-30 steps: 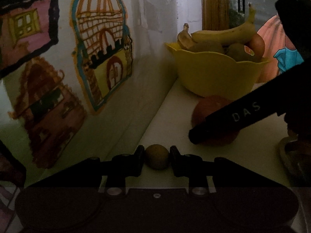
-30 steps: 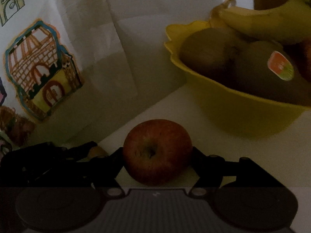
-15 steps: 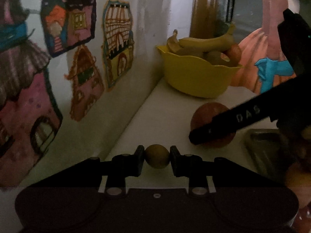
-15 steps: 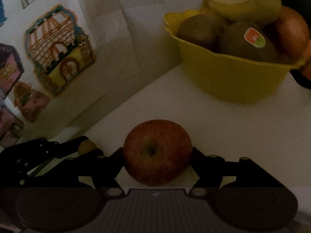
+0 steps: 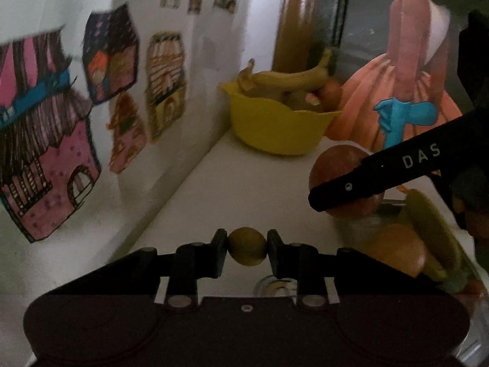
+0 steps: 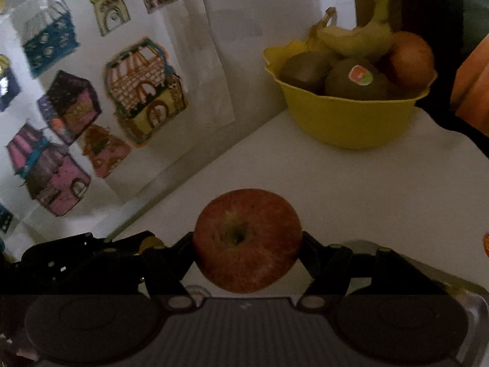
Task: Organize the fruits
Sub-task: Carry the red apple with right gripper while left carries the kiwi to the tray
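Observation:
My left gripper [image 5: 247,250] is shut on a small round yellow-green fruit [image 5: 247,252], held above the white counter [image 5: 250,189]. To its right, the right gripper's black finger [image 5: 382,168] crosses a red apple [image 5: 337,162]. In the right wrist view my right gripper [image 6: 247,241] is shut on that red apple [image 6: 247,240], stem pit facing the camera. A yellow bowl [image 6: 348,119] at the far end holds bananas [image 6: 354,38], kiwis [image 6: 354,82] and a reddish fruit [image 6: 411,59]. The same bowl [image 5: 275,125] shows in the left wrist view.
A wall with paper house drawings [image 5: 165,82] runs along the left of the counter. A metal tray [image 5: 360,229] at the lower right of the left wrist view holds an orange fruit [image 5: 397,250] and a green one [image 5: 434,226]. A painted orange-dress picture [image 5: 406,91] stands behind the bowl.
Both grippers have drawn back from the yellow bowl and risen, each still holding its fruit. The bowl looks smaller and farther now, and the tray with fruit has come into view.

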`<state>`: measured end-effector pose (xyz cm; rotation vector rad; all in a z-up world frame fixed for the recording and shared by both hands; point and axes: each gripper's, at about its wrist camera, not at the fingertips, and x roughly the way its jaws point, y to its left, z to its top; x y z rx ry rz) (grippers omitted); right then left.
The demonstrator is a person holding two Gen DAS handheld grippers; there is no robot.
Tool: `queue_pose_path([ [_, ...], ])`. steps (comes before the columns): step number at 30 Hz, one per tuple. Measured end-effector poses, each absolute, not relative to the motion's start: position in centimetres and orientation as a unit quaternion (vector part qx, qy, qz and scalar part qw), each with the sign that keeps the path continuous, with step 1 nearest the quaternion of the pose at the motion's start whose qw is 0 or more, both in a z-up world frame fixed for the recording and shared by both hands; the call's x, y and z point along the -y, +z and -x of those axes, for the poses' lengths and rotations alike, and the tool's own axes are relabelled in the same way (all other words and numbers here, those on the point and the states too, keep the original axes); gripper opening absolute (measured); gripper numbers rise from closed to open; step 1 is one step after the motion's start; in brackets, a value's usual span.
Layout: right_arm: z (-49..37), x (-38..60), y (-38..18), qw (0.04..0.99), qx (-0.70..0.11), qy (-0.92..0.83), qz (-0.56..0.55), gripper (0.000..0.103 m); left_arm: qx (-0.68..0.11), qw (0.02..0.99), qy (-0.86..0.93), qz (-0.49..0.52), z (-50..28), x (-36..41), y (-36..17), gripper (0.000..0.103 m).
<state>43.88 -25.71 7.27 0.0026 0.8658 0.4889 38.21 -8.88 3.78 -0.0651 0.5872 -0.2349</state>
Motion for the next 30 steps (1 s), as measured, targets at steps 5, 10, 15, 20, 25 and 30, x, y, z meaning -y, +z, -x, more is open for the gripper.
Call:
queue_pose_path([
  [5, -43.2, 27.9, 8.6, 0.886, -0.424, 0.186, -0.016, 0.075, -0.279, 0.95, -0.137, 0.028, -36.4, 11.0, 5.0, 0.03],
  [10, -40.7, 29.4, 10.1, 0.893, -0.416, 0.171, -0.013, 0.075, -0.275, 0.947, -0.164, 0.024, -34.3, 13.5, 5.7, 0.03],
  [15, -37.4, 31.4, 10.8, 0.899, -0.412, 0.15, -0.01, 0.075, -0.273, 0.942, -0.193, 0.017, -32.2, 16.4, 6.1, 0.03],
  [20, -33.8, 33.7, 10.7, 0.902, -0.412, 0.13, -0.017, 0.075, -0.272, 0.937, -0.219, 0.012, -30.0, 18.8, 6.0, 0.03],
  [25, -30.5, 35.5, 9.9, 0.899, -0.423, 0.115, -0.018, 0.075, -0.274, 0.933, -0.233, 0.006, -28.0, 20.0, 5.6, 0.03],
  [30, -27.4, 36.8, 8.7, 0.898, -0.427, 0.104, -0.031, 0.075, -0.28, 0.93, -0.237, 0.004, -26.2, 20.3, 4.7, 0.03],
])
